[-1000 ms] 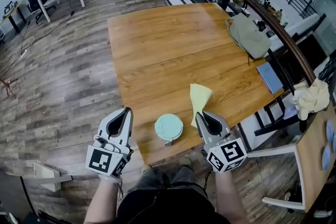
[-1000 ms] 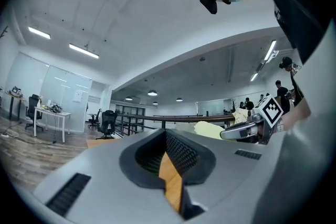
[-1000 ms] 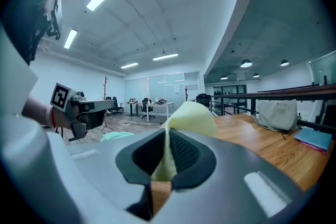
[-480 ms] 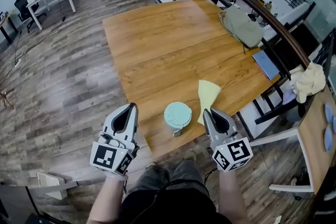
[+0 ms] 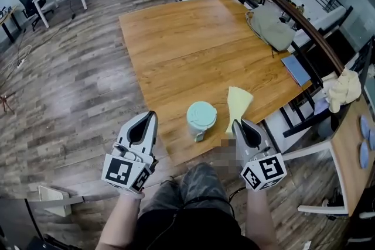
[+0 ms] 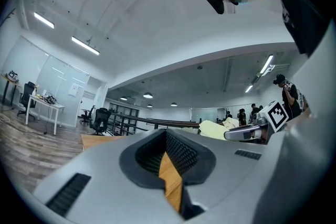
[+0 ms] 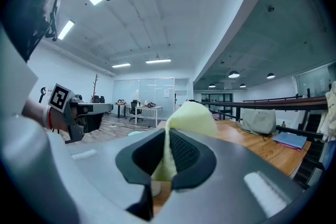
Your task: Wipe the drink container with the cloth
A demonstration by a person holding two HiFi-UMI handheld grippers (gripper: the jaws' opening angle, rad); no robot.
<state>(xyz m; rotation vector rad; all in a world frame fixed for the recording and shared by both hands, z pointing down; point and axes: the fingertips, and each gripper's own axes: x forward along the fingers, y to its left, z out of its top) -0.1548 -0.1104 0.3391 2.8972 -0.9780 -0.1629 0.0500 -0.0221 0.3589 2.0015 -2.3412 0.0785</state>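
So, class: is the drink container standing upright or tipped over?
Upright: the drink container shows its round teal lid to the head view, base on the table.

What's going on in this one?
A person stands at the near edge of a wooden table with a gripper in each hand. The right gripper is shut on a yellow cloth, held just right of the teal-lidded drink container and apart from it. The left gripper is shut and empty, left of the container. No wiping is under way yet.
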